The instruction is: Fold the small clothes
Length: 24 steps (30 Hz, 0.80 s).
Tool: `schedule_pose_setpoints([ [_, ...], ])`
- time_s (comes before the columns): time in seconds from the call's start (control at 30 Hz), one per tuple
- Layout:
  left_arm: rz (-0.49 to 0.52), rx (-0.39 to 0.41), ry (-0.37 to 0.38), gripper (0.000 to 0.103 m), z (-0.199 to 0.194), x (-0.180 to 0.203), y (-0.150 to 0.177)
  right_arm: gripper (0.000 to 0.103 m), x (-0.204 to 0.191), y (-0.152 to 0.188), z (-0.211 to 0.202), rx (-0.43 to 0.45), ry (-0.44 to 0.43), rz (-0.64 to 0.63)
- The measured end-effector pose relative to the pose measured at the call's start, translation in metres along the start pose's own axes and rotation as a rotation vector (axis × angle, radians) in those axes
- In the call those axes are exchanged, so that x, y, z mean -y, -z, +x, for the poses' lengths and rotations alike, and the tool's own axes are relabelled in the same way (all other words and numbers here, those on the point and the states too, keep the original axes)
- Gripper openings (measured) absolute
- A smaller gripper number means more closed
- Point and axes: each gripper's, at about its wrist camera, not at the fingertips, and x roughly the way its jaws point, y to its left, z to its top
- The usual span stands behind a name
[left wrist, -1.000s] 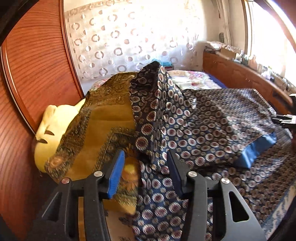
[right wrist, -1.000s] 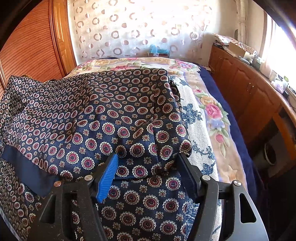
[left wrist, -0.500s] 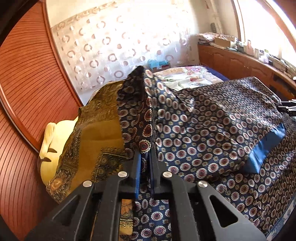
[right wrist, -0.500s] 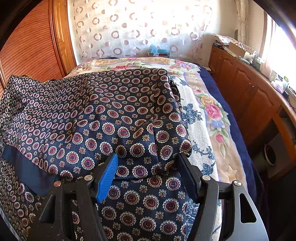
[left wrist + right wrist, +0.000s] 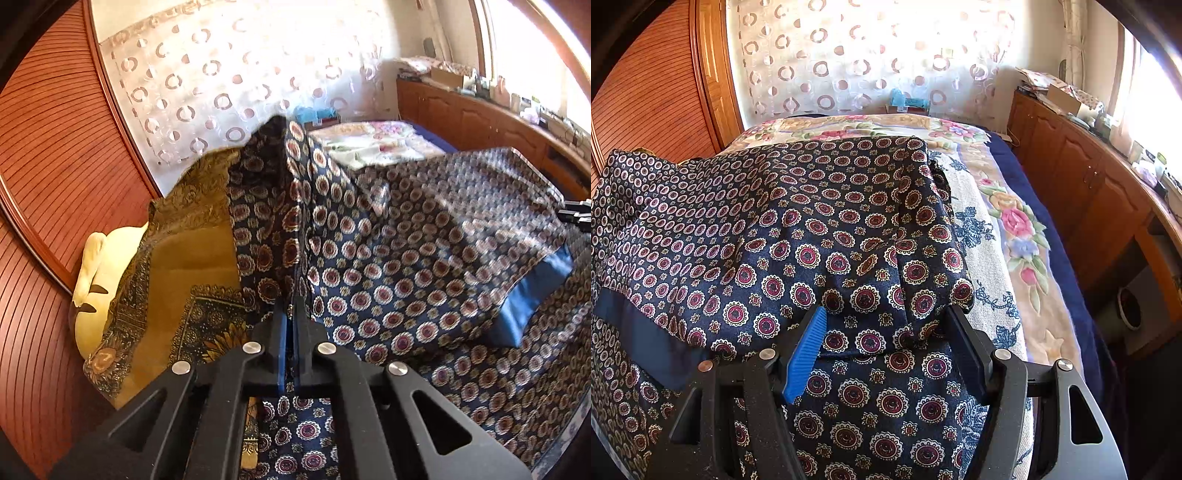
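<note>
Fabric of the navy medallion-print garment [image 5: 406,251] is pinched by the left gripper [image 5: 290,314] and raised above the floral bedspread [image 5: 1008,236]. The right gripper [image 5: 886,332] is held spread over the garment's near edge.

Strong daylight through curtain [image 5: 871,55] and right-side window [image 5: 1145,85], both blown out. Left wrist view motion-blurred across patterned cloth [image 5: 424,236]. Fisheye bending, dark vignette at corners.
</note>
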Motion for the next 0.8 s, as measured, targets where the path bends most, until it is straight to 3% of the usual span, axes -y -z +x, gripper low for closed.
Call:
schedule_pose_setpoints([
  [0.07, -0.005, 0.016, 0.01, 0.002, -0.007, 0.0, -0.004, 0.057, 0.001, -0.002, -0.002, 0.0, -0.012, 0.016],
  [0.2, -0.033, 0.06, 0.041, 0.002, -0.023, -0.002, -0.014, 0.014, 0.001, -0.008, -0.003, 0.005, -0.033, -0.002],
  [0.23, -0.044, 0.073, 0.056, 0.002, -0.029, -0.002, -0.015, 0.01, 0.001, -0.009, -0.004, 0.003, -0.041, -0.001],
  [0.6, -0.124, 0.174, 0.2, 0.002, -0.088, -0.02, -0.014, 0.005, 0.006, -0.005, -0.084, 0.149, -0.128, -0.047],
  [0.63, -0.132, 0.176, 0.212, 0.002, -0.091, -0.022, -0.01, 0.005, 0.007, -0.003, -0.092, 0.112, -0.166, -0.107],
  [0.8, -0.165, 0.159, 0.255, 0.002, -0.1, -0.03, 0.016, 0.005, 0.023, 0.02, -0.132, 0.129, -0.193, -0.138],
])
